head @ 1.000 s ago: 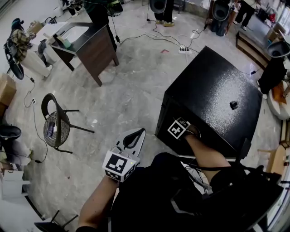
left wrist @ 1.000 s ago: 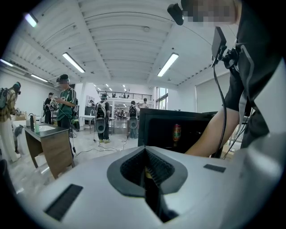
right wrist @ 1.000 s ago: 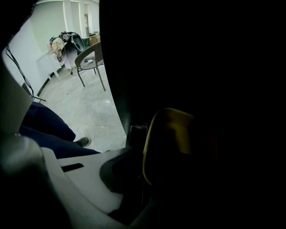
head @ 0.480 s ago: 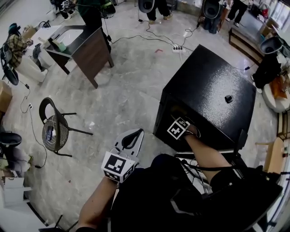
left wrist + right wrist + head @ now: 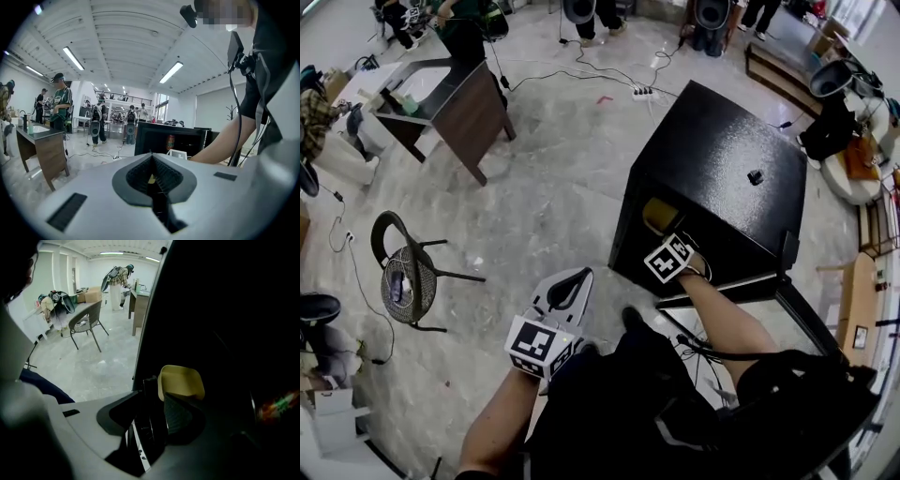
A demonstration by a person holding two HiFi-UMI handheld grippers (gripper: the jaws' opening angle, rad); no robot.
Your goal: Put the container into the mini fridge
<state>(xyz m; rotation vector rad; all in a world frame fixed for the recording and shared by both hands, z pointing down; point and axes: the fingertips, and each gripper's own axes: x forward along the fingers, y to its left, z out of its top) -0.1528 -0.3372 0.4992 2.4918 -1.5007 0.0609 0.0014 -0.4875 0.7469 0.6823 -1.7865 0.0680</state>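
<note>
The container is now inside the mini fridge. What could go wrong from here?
The right gripper has just been opening its jaws, nothing between them, but the yellow container sits just past its tips; a careless pull back could knock it. The mini fridge stands open and might be left so.

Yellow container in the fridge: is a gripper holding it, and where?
No. The right gripper has just opened its jaws; the yellow container sits ungripped ahead of them inside the mini fridge. The left gripper is shut, empty.
</note>
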